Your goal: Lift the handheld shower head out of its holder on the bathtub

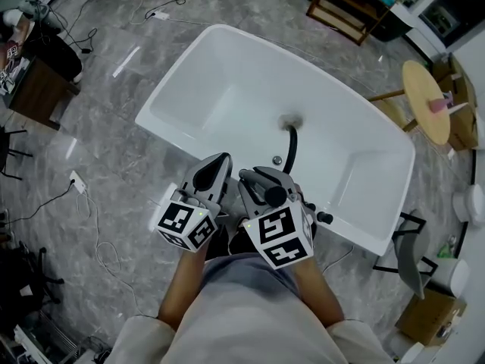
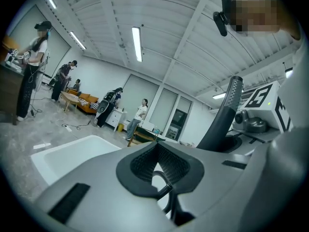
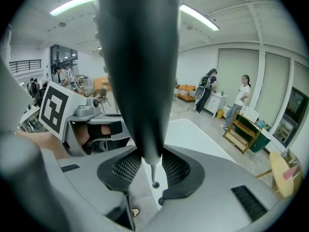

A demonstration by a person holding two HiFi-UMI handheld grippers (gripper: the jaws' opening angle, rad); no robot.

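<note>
The white bathtub [image 1: 227,74] lies in front of me, and both grippers hover over its near rim. My right gripper [image 1: 267,180] is shut on the dark grey handle of the shower head [image 1: 273,195], which is raised off the rim. In the right gripper view that handle [image 3: 140,76] runs down from the top between the pads of the right gripper [image 3: 153,166]. A black hose [image 1: 290,146] trails from it into the tub. Black tap knobs [image 1: 325,218] sit on the rim beside it. My left gripper [image 1: 217,162] is just left of it, its jaws together with nothing between them, as the left gripper view [image 2: 155,151] also shows.
A round wooden side table [image 1: 424,101] stands right of the tub and a dark shelf unit [image 1: 348,6] beyond it. A chair [image 1: 409,256] and a cardboard box [image 1: 428,317] are at the near right. Cables and a power strip [image 1: 76,180] lie on the floor at left, near a desk [image 1: 34,86].
</note>
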